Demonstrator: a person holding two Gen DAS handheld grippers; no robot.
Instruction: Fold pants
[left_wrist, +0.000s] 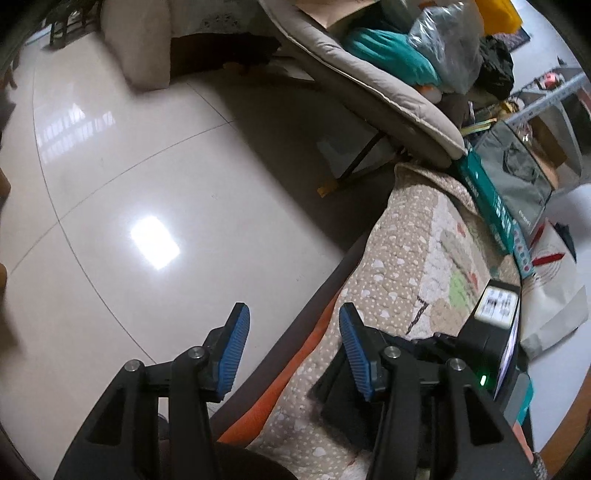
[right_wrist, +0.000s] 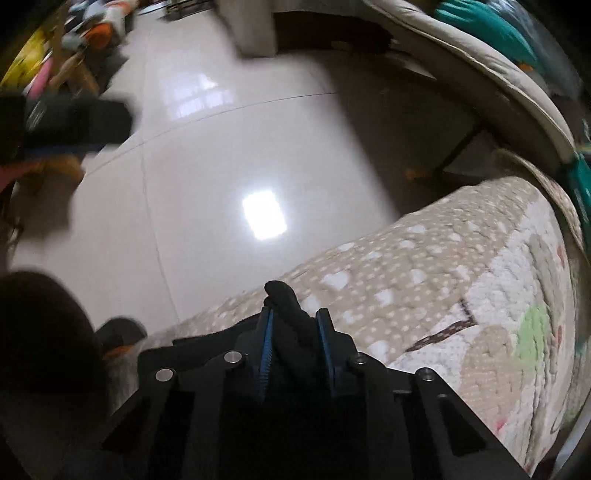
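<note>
Pants: black, bunched fold pinched in right claw.

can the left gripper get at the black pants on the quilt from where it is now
Probably yes: the left gripper is open and empty, and black pants lie on the quilt just below its right finger, nothing between.

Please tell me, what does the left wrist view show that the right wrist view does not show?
Only the left wrist view shows the left gripper with fingers apart and nothing between them, the right gripper's black body with a green light, and a teal box. Only the right wrist view shows the right gripper with black fabric between its fingers. Both show the patterned quilt, the glossy tiled floor and the grey cushion.
</note>
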